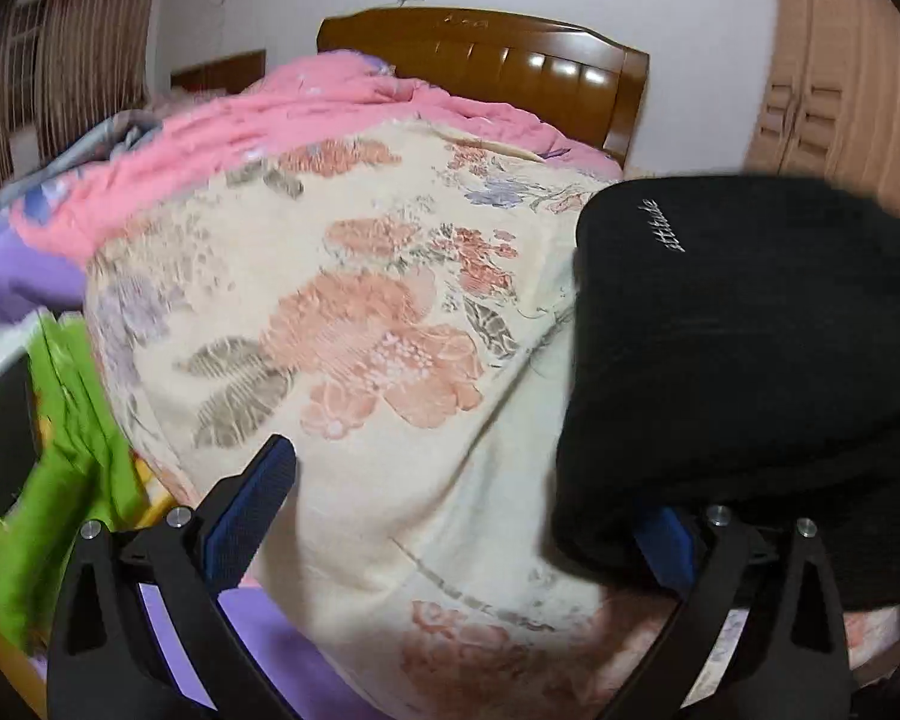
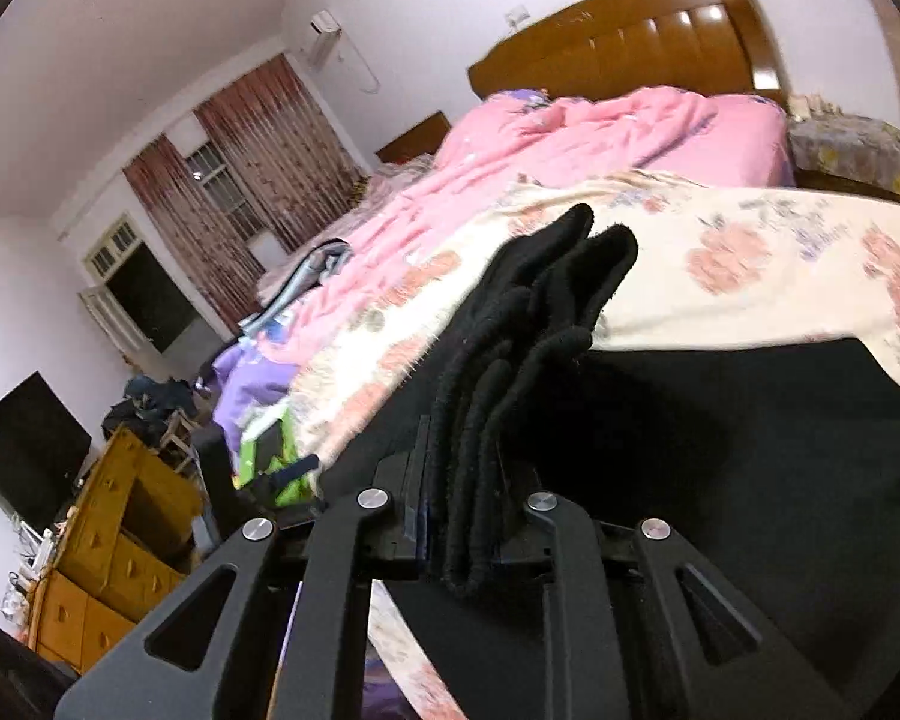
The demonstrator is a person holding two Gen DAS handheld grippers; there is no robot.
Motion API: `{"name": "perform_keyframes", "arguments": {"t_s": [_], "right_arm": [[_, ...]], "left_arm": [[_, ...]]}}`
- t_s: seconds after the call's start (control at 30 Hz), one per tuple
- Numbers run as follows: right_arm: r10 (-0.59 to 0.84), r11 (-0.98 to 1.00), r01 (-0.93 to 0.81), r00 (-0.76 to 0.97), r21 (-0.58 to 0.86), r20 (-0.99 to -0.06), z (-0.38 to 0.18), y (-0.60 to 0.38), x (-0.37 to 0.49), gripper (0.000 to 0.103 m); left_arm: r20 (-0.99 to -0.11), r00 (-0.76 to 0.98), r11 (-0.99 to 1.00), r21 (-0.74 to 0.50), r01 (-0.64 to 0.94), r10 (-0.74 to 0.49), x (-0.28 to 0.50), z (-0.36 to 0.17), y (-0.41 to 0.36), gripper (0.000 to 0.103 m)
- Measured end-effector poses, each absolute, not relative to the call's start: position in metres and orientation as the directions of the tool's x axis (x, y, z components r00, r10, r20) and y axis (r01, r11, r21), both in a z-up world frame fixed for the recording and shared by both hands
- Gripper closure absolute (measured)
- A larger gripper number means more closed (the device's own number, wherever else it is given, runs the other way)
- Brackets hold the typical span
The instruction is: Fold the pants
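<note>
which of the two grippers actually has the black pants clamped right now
The right gripper: its fingers are shut on a bunched stack of the black pants. The left gripper stands wide open, gripping nothing.

Soft indoor light is glaring off the glossy brown wooden headboard (image 1: 510, 69); motion blur is smearing both views, fisheye curvature is bending dark vignetted edges.

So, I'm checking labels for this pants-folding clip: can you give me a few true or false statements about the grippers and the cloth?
1. The right gripper is shut on bunched layers of the black pants. True.
2. The left gripper is shut on the pants. False: its jaws stand wide apart, though the pants cover one fingertip.
3. The pants lie on a floral blanket. True.
4. The pants are light blue. False: black, with small white lettering.
</note>
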State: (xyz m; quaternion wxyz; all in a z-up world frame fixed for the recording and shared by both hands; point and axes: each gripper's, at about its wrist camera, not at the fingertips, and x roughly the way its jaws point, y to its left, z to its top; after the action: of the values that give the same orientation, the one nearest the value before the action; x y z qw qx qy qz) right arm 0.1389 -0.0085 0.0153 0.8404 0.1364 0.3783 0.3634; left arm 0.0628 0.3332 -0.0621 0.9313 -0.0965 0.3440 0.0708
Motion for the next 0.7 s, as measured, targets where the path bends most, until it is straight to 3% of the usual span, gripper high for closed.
{"name": "perform_keyframes", "arguments": {"t_s": [0.13,0.33,0.5,0.7], "right_arm": [[0.705,0.709,-0.437,0.421,0.554,-0.571,-0.015,-0.010,0.142,0.087],[0.721,0.693,-0.478,0.471,0.540,-0.509,0.004,-0.030,0.131,0.088],[0.666,0.746,-0.357,0.434,0.563,-0.607,-0.049,-0.052,0.134,0.088],[0.671,0.741,-0.373,0.459,0.559,-0.582,-0.043,-0.056,0.129,0.088]], "left_arm": [[-0.656,0.749,0.977,-0.082,-0.196,0.095,0.059,-0.064,0.325,0.001],[-0.661,0.740,0.984,-0.005,-0.176,0.129,0.058,-0.055,0.309,0.001],[-0.675,0.726,0.986,0.014,-0.166,0.132,0.061,-0.059,0.300,0.001],[-0.678,0.711,0.982,0.102,-0.161,0.186,0.064,-0.053,0.289,0.001]]}}
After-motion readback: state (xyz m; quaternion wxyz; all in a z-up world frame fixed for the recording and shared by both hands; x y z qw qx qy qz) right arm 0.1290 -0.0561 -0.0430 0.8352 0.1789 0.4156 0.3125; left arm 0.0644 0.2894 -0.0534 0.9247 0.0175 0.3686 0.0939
